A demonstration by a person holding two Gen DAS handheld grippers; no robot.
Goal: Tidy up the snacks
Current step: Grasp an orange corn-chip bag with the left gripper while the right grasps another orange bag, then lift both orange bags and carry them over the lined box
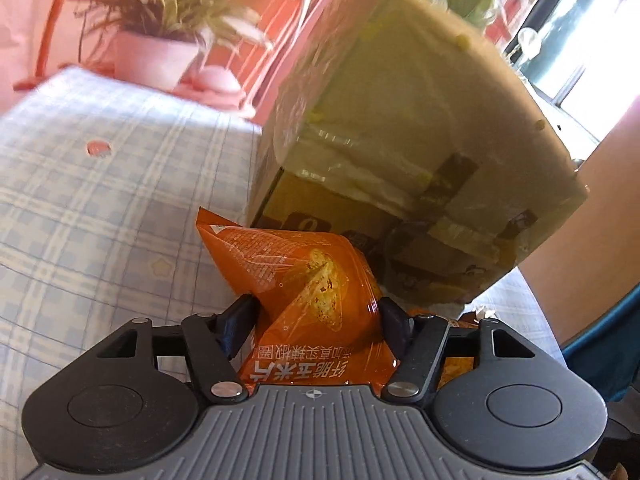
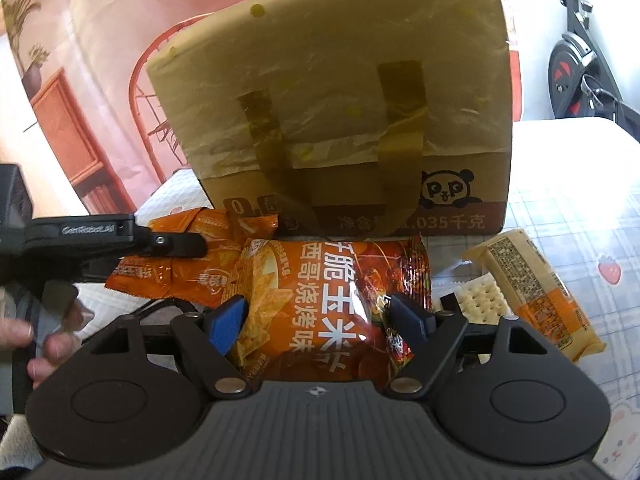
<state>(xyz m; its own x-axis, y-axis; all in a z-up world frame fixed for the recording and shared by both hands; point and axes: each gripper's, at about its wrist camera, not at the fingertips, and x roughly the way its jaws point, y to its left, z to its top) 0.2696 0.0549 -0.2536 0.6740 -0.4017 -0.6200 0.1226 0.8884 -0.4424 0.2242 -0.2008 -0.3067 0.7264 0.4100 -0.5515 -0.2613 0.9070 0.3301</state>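
My left gripper (image 1: pixel 316 316) is shut on an orange corn-chip packet (image 1: pixel 304 280), held just in front of a tall cardboard box (image 1: pixel 400 128). In the right wrist view the left gripper (image 2: pixel 188 244) shows from the side, holding that orange packet (image 2: pixel 176 276). My right gripper (image 2: pixel 320 320) is shut on another orange corn-chip bag (image 2: pixel 332 292), close to the base of the same box (image 2: pixel 340 100), which has a panda print and tape strips.
A checked tablecloth (image 1: pixel 100 200) covers the table. A cracker packet (image 2: pixel 536 292) lies to the right of the box. A potted plant (image 1: pixel 160 48) stands at the table's far end. An exercise bike (image 2: pixel 576 68) stands beyond the table.
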